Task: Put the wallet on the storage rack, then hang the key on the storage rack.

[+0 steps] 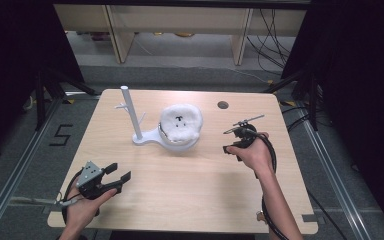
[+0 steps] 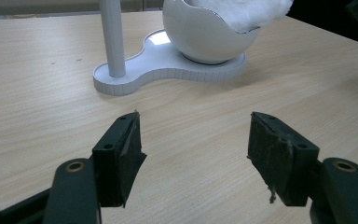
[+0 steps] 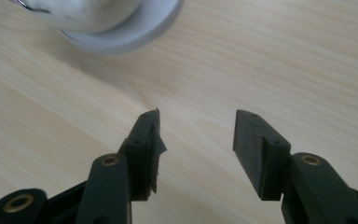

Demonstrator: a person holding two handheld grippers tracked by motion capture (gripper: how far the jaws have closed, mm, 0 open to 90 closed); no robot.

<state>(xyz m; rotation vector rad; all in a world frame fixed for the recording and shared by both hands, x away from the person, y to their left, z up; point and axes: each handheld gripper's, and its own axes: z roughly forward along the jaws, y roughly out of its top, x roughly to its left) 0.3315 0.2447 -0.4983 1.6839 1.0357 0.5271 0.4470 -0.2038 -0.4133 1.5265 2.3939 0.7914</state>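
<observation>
Pale wooden bench (image 1: 190,170) first, bearing near its middle a white stand (image 1: 152,137) (1 upright branched post (image 1: 130,112) at its left end, 1 egg-shaped white bowl (image 1: 180,135) stuffed with white fluff (image 1: 181,120) at its right). Right gripper (image 1: 237,137) just right of the bowl, low over bare wood, its fingers (image 3: 249,140) parted with nothing between them. Left gripper (image 1: 115,175) at the near left, well apart from the stand, fingers (image 2: 121,149) wide and empty.
</observation>
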